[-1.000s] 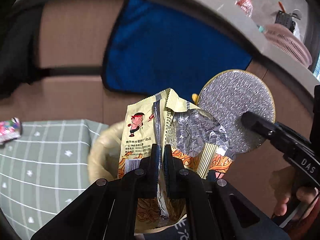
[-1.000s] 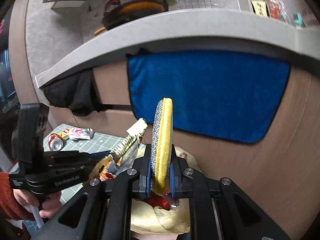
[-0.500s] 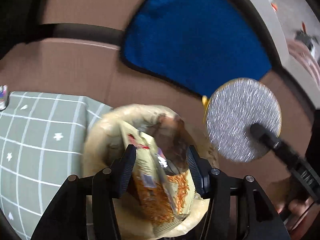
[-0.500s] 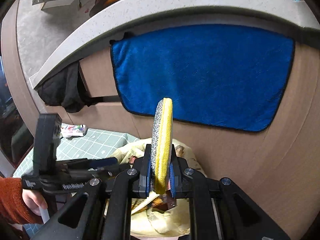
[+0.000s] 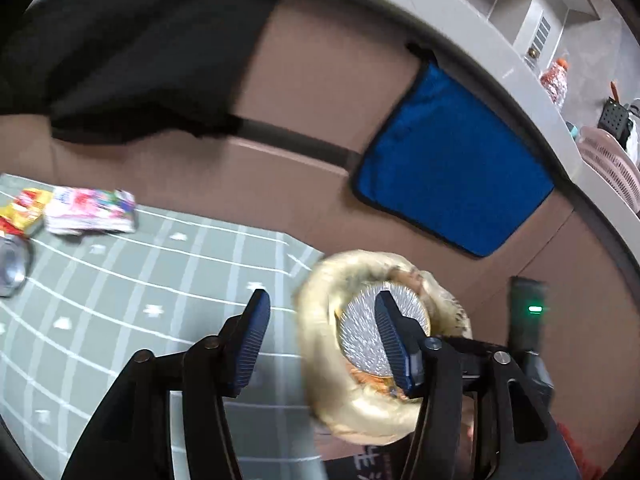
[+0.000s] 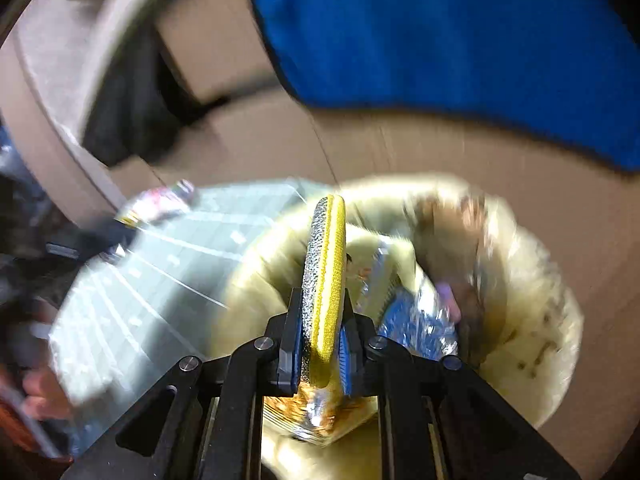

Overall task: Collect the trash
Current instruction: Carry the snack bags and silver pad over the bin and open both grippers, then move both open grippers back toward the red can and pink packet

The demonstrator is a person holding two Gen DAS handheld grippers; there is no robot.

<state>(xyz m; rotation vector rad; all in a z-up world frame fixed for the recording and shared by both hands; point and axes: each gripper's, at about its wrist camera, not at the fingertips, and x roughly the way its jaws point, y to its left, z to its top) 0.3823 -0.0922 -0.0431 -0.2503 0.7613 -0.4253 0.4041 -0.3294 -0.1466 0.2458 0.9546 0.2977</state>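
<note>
Both views dim, indoor light, black fisheye vignette at the corners. Right wrist heavily motion-blurred: trash bag (image 6: 520,280) rim and checked mat (image 6: 132,292) left of it smeared; only the round scouring pad (image 6: 324,280) stays sharp. Left wrist milder blur; worktop (image 5: 500,40) edge above the blue cloth (image 5: 452,160) bows strongly.

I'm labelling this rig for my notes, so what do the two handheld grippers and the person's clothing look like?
Both are matte black plastic frames with silver bolt heads at the pivots. The left gripper carries jaws lined with ribbed blue pads; the right gripper shows the same blue lining. In the left wrist view, the right gripper's black body bears a small green indicator light. A red-orange knitted sleeve shows at the frame's edge.
</note>
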